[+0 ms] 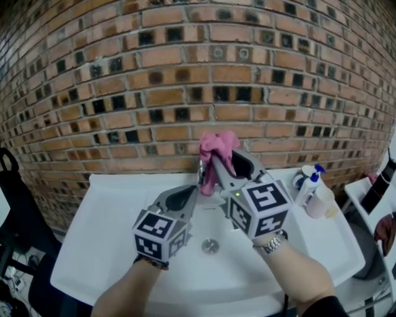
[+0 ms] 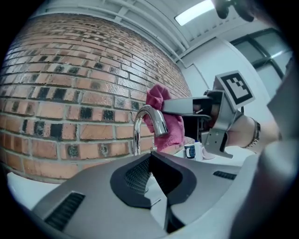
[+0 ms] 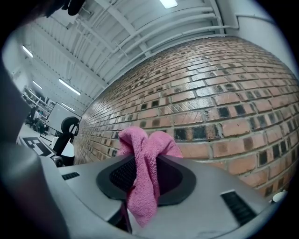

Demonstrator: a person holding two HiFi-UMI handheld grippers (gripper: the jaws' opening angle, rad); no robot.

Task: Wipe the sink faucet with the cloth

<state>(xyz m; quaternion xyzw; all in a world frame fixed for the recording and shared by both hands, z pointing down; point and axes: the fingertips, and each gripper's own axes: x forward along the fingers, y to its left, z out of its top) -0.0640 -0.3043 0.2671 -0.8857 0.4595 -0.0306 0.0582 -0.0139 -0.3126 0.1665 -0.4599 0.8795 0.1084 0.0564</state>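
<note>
**Wiping at the sink: cloth up by the spout**

Holding station over a white sink (image 1: 93,210) set against a brick wall (image 1: 154,80). Two hand-held tongs are in play, both pointed toward the wall.

- Right gripper (image 3: 141,158): jaws clamped on the pink cloth (image 3: 145,179). The cloth runs through the dark pad recess. One lobe bunches up above the tips and a tail hangs below them. In the head view the bunch stands up against the brick, above the jaw tips.
- Left gripper (image 2: 150,156): jaws together, nothing between them. It sits level over the basin with its tips aimed at the foot of the faucet and near it.
- Faucet (image 2: 149,119): chrome gooseneck, upright at the back edge of the sink, spout curving forward and down. From the left gripper view the cloth hangs just behind and to the right of the spout's curve. Whether cloth and metal actually touch, I cannot tell from any view.
- Right gripper's marker cube sits to the right of the left one in the head view. A metal watch (image 1: 272,243) shows on that wrist.
- Drain (image 1: 210,246): round and metal, in the basin floor below and between the two cubes.
- Sink's right-hand ledge: a pump bottle (image 1: 318,195) with a blue head, and a mug (image 2: 190,150) beside it, both well clear of the faucet.
- Overhead, in both gripper views: strip lights (image 2: 198,11) and white ceiling beams.
</note>
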